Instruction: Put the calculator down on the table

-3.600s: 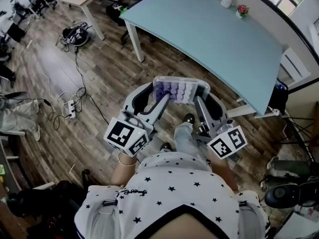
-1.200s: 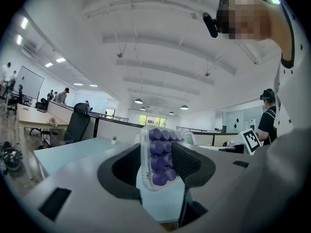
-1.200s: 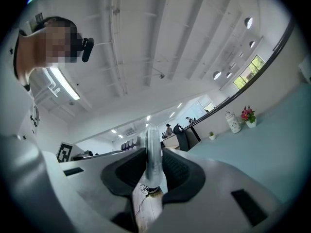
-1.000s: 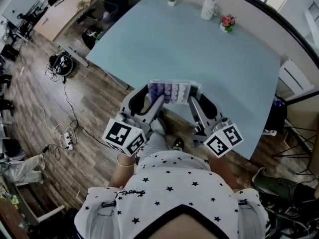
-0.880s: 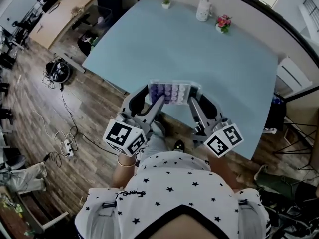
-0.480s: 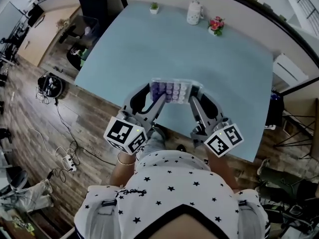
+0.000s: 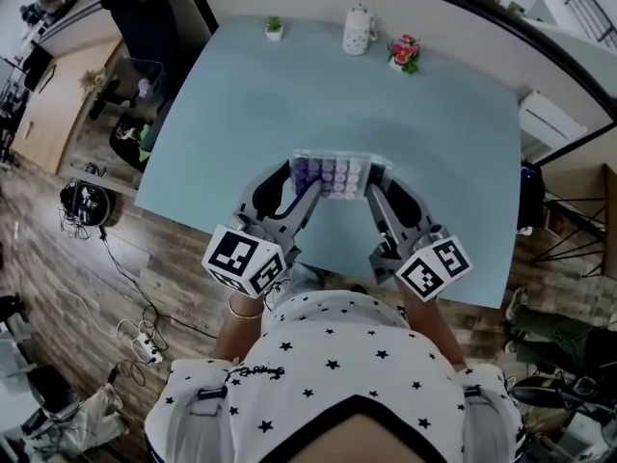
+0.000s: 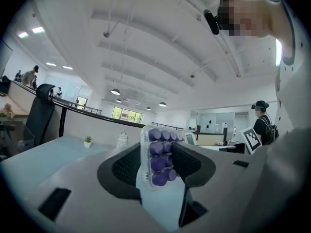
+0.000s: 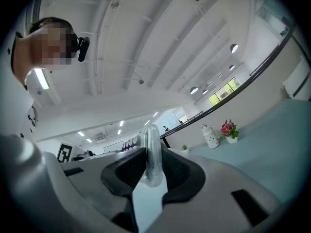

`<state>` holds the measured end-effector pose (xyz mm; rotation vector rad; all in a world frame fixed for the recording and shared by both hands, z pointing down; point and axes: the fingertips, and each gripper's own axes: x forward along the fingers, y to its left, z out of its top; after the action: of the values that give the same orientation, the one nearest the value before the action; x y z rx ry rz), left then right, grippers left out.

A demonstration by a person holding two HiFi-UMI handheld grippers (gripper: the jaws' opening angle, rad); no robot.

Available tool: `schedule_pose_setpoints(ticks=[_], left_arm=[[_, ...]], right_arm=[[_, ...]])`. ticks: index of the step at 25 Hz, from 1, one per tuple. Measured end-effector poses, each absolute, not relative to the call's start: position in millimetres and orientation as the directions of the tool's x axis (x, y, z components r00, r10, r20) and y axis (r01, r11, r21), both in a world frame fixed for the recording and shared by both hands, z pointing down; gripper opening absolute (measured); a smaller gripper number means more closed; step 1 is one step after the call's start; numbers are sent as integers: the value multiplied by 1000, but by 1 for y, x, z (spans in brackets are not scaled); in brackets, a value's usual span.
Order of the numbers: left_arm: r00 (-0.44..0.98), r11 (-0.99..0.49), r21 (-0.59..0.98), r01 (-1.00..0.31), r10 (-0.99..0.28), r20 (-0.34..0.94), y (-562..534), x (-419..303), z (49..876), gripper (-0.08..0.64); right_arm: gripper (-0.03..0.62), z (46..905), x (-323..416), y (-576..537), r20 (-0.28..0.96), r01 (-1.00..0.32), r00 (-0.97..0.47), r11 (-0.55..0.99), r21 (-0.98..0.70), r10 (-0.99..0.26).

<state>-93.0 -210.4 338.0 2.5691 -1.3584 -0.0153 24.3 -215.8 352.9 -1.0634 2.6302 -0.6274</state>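
Note:
The calculator has a clear case and rows of purple keys. It hangs in the air over the near part of the light blue table, keys facing up. My left gripper is shut on its left end, and in the left gripper view the calculator sits between the dark pads of the left gripper. My right gripper is shut on its right end. In the right gripper view the calculator shows edge-on in the right gripper.
At the table's far edge stand a small potted plant, a white jar and a pot of pink flowers. A black office chair is at the far left. Cables lie on the wooden floor.
The table has come closer and now lies under both grippers; before, the calculator hung over the floor and then the table's near edge. Both grips on the calculator look unchanged.

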Motion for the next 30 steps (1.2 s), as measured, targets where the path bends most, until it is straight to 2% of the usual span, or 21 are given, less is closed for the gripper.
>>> schedule_pose_setpoints(ticks=[10,17,30], left_arm=[[632,-597,240,-766,-766,112,-221,-92,345,207],[668,-614,293,-733,-730,144,-255,-133,371,207],[707,-626,347,-699,-677,204,-269,-149,412,207]], right_arm=[[100,358,25,-218,-15,-659,-659,587,-470,-752],[100,380,-16,-246,47,-697,-626,531,-482,-779],[101,421,-31,-253,150,-744,-576,439,-504,-804]])
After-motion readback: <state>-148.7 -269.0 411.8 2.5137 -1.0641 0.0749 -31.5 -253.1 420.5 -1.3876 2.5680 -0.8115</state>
